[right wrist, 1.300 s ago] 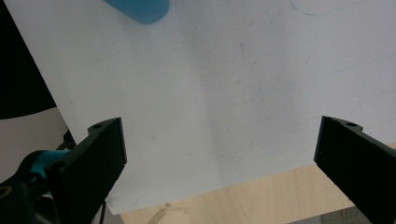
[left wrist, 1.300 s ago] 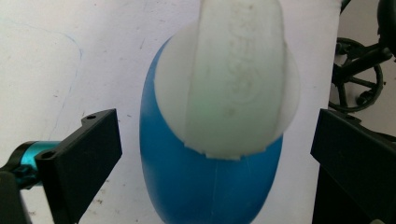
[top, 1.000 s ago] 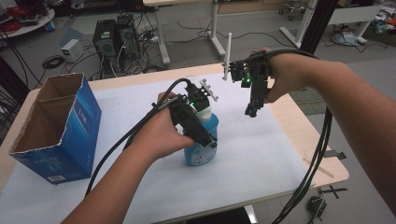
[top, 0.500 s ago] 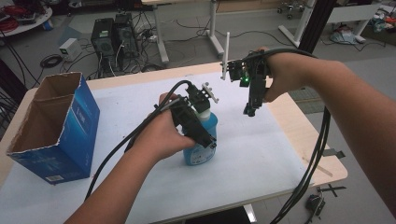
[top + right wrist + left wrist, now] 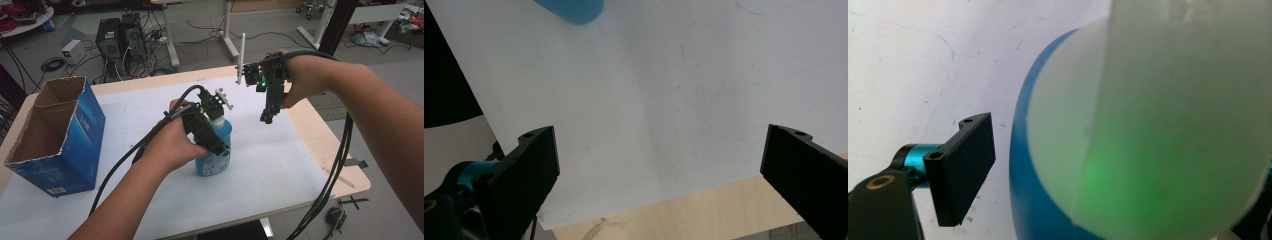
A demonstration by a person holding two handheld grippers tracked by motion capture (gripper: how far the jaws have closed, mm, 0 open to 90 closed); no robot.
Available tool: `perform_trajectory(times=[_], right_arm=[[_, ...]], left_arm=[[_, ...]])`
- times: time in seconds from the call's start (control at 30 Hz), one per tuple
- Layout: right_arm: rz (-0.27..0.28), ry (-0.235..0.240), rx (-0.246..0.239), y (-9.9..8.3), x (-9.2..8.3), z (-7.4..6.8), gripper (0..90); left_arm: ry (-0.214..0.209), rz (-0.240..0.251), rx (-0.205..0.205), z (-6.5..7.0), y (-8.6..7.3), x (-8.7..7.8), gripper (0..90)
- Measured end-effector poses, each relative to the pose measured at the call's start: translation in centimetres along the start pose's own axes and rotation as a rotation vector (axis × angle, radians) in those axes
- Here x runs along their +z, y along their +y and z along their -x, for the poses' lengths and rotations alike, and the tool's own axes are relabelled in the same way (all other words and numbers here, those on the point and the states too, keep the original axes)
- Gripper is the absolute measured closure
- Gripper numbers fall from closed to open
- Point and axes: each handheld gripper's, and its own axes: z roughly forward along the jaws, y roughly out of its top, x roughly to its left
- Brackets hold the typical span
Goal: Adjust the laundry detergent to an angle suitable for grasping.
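- The blue bottle (image 5: 215,152) stands upright on the white sheet (image 5: 280,165) that covers the table (image 5: 350,172), near the sheet's middle; every place below is given from this bottle.
- The left gripper (image 5: 212,125) sits at the bottle's top, just above the blue body, with the person's left hand (image 5: 170,145) touching the bottle's left side.
- Its jaws have just been closing, and the bottle's pale, translucent cap (image 5: 1148,120) lies between them. In the left gripper view one black jaw stands just left of the cap with a thin gap, so it does not press there; the other jaw is hidden, and I cannot tell whether the grip has closed.
- The right gripper (image 5: 267,112) hangs in the air to the right of the bottle and behind it, well apart, pointing down at the sheet.
- Its jaws stand wide apart with nothing between them.
- An open blue cardboard box (image 5: 55,135) stands well to the bottle's left.
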Motion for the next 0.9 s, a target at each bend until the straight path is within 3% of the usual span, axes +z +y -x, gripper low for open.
perform_trajectory(times=[0.33,0.9], right_arm=[[-0.001,0.002,0.002,0.13,0.01,0.03,1.5],[-0.001,0.002,0.008,0.13,-0.03,-0.04,1.5]], left_arm=[[0.003,0.004,0.012,0.10,0.04,-0.07,21.6],[-0.002,0.003,0.030,0.40,0.11,0.26,27.2]])
